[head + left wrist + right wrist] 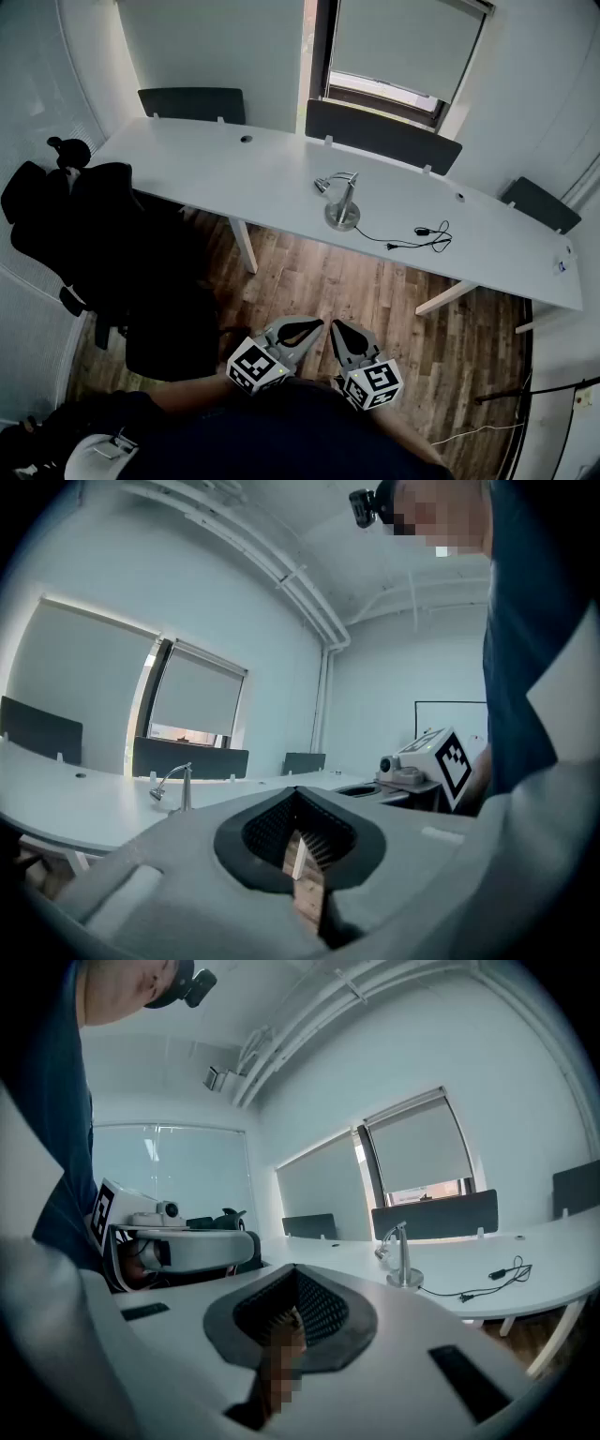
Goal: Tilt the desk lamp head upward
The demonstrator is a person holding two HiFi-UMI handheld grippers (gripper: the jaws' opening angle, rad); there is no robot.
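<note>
A small silver desk lamp stands on the long white desk, its head drooping to the left and its black cord trailing right. The lamp also shows small and far off in the left gripper view and in the right gripper view. Both grippers are held close to the person's body, well short of the desk. The left gripper and the right gripper are shut with nothing between their jaws, tips near each other.
A black office chair with dark clothing on it stands at the left. Dark privacy screens line the desk's far edge below a window with blinds. Wooden floor lies between the person and the desk.
</note>
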